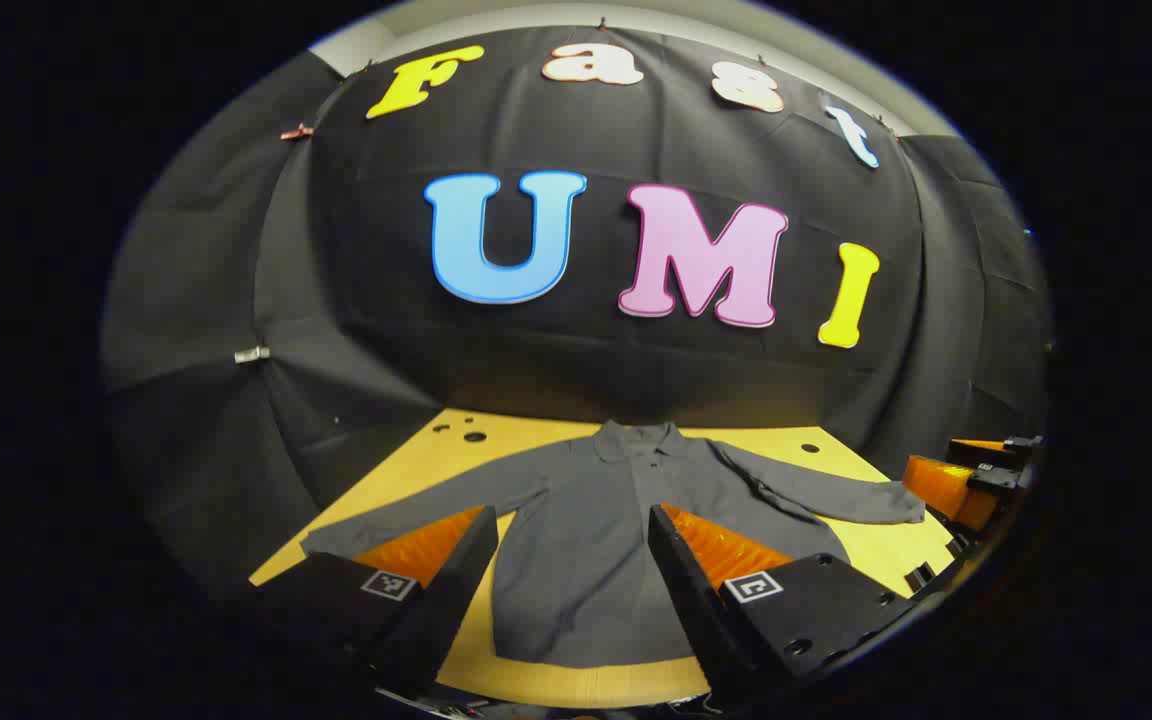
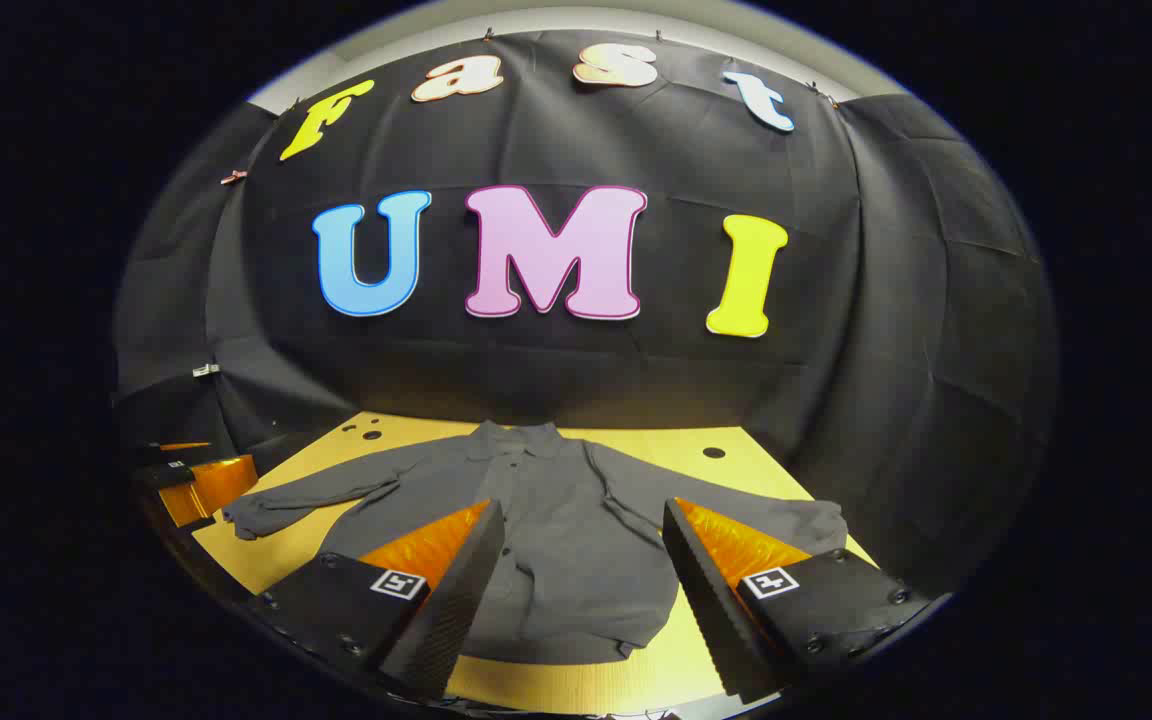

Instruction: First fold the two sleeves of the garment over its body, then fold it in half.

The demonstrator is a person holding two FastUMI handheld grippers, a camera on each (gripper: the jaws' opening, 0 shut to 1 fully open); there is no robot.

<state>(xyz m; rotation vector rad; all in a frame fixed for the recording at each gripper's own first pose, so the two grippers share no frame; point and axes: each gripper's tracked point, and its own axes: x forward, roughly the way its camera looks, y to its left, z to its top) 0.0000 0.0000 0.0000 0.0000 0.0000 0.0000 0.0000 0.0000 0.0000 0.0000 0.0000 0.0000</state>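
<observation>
A grey long-sleeved shirt (image 1: 596,530) lies flat on the yellow table (image 1: 876,550), collar toward the back wall, both sleeves spread out to the sides. My left gripper (image 1: 571,520) hovers open above the shirt's lower body, nothing between its fingers. In the right gripper view the same shirt (image 2: 556,530) spreads across the table (image 2: 696,640), one sleeve (image 2: 306,495) reaching left and the other (image 2: 736,510) reaching right. My right gripper (image 2: 581,515) is open above the shirt's body, holding nothing. The other gripper appears at the right edge (image 1: 966,480) of the left gripper view and at the left edge (image 2: 191,480) of the right gripper view.
The table has small round holes near its back edge (image 1: 474,436) (image 2: 713,452). The black cloth wall (image 1: 636,370) closes off the back and sides of the booth. Bare yellow tabletop shows in front of the shirt's hem (image 1: 586,685).
</observation>
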